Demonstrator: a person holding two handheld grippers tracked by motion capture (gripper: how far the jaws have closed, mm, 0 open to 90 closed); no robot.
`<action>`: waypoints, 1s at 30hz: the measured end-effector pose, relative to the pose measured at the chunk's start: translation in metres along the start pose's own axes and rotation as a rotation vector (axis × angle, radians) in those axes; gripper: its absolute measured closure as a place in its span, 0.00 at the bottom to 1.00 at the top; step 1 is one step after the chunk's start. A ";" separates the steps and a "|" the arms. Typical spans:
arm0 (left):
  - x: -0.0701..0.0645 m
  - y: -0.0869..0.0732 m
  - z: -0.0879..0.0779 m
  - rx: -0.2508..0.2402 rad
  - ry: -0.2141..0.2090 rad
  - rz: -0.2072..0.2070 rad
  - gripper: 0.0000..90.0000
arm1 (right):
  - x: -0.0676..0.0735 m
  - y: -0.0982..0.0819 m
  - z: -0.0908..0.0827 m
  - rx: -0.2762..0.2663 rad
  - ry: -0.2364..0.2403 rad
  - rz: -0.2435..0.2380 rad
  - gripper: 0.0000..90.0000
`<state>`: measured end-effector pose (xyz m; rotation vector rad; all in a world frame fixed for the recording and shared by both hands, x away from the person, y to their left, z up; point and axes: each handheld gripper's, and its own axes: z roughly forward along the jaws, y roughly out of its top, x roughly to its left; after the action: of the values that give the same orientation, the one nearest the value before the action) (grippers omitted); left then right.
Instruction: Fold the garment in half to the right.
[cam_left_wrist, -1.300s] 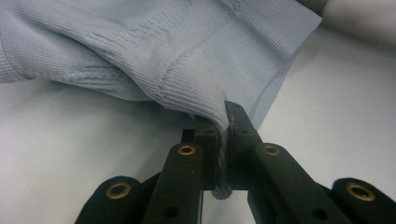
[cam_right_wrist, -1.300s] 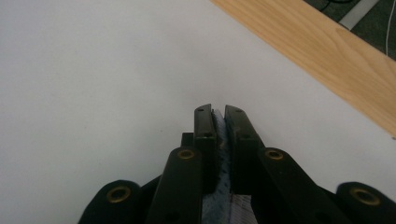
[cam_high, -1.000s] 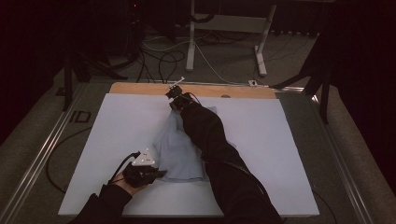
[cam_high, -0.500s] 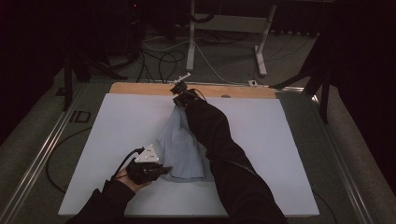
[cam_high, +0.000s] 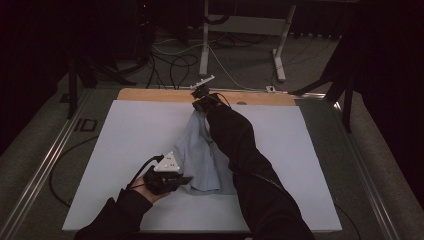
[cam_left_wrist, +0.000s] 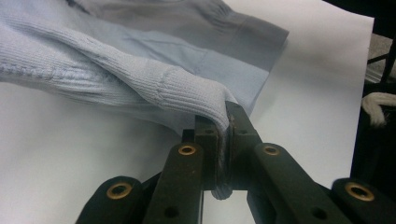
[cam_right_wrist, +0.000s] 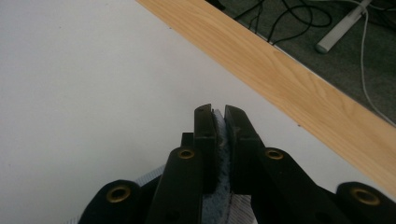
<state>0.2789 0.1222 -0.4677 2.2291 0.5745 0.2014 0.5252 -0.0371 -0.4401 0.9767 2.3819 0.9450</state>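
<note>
Left gripper (cam_left_wrist: 223, 140) jaws clamped on the ribbed cuff of a light blue knit sweater (cam_left_wrist: 140, 70), cuff fabric squeezed between the pads. In the high view the left gripper (cam_high: 172, 177) sits at the near edge of the sweater (cam_high: 200, 155), low over the white table sheet (cam_high: 125, 135). Right gripper (cam_right_wrist: 219, 140) clamped on a fold of blue fabric, likely the same sweater, held at the far side near the wooden table strip (cam_right_wrist: 289, 79). Sweater stretched between both grippers, partly lifted, partly hidden under the right sleeve (cam_high: 240, 150).
</note>
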 end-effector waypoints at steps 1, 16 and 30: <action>0.000 0.000 0.000 0.000 0.000 0.000 0.97 | -0.001 0.000 -0.002 -0.002 -0.003 0.002 0.94; -0.011 0.028 0.015 0.001 -0.037 0.049 0.97 | -0.024 -0.013 -0.026 -0.032 -0.004 0.034 0.94; -0.023 0.051 0.043 0.017 -0.090 0.095 0.97 | -0.045 -0.031 -0.040 -0.060 -0.007 0.064 0.94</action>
<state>0.2901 0.0529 -0.4570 2.2716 0.4241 0.1441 0.5186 -0.1035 -0.4303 1.0368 2.3156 1.0286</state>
